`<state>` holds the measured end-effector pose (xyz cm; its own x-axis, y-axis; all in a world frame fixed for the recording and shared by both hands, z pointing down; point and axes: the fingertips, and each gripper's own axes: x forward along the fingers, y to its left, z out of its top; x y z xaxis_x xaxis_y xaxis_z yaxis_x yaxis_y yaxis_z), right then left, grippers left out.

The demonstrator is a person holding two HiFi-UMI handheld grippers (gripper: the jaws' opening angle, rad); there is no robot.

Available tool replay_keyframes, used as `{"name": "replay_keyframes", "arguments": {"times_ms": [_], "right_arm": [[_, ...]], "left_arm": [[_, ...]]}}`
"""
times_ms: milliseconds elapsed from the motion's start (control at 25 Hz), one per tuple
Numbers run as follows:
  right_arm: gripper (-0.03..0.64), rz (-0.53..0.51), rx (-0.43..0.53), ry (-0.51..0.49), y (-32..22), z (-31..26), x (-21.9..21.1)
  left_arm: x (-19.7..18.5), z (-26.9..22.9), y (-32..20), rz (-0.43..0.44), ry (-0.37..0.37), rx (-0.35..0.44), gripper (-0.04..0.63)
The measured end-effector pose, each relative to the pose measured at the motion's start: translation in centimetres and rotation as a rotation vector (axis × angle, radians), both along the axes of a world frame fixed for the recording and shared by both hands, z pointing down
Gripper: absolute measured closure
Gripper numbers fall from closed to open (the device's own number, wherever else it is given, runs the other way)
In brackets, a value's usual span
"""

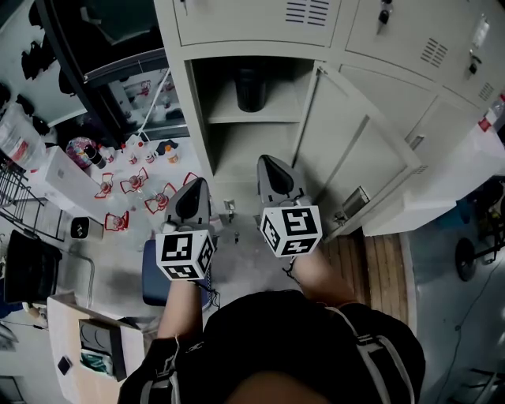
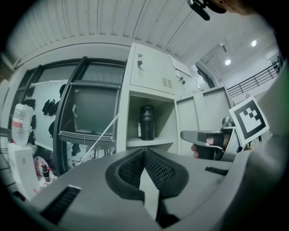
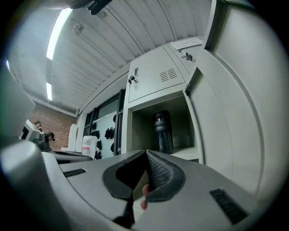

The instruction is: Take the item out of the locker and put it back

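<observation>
Black bottle (image 1: 251, 88) upright on shelf (image 1: 229, 117) inside open locker (image 1: 198, 102); probably rigid plastic, smooth, likely slippery; weight unknown, heavier if filled; best hold round mid-body, below cap; left gripper (image 1: 194, 189) pressed together, empty; right gripper (image 1: 268, 167) pressed together, empty; both well short of bottle

A black bottle (image 1: 251, 88), a cream locker (image 1: 237, 24), and black-and-white square markers (image 1: 186, 254) on the grey left hand-held gripper (image 1: 196, 183) and right hand-held gripper (image 1: 265, 161).

Overhead head view; gripper views toward locker (image 1: 229, 112)
</observation>
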<state>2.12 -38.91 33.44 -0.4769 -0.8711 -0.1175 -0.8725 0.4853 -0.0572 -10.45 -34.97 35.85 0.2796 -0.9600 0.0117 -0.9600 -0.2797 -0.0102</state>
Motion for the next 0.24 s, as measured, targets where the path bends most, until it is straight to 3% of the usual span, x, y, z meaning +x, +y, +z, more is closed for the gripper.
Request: {"name": "replay_keyframes", "arguments": {"times_ms": [240], "right_arm": [[0.604, -0.003, -0.001, -0.001, 0.66, 0.01, -0.4]], "left_arm": [[-0.36, 0.19, 0.49, 0.001, 0.002, -0.005, 0.583]]}}
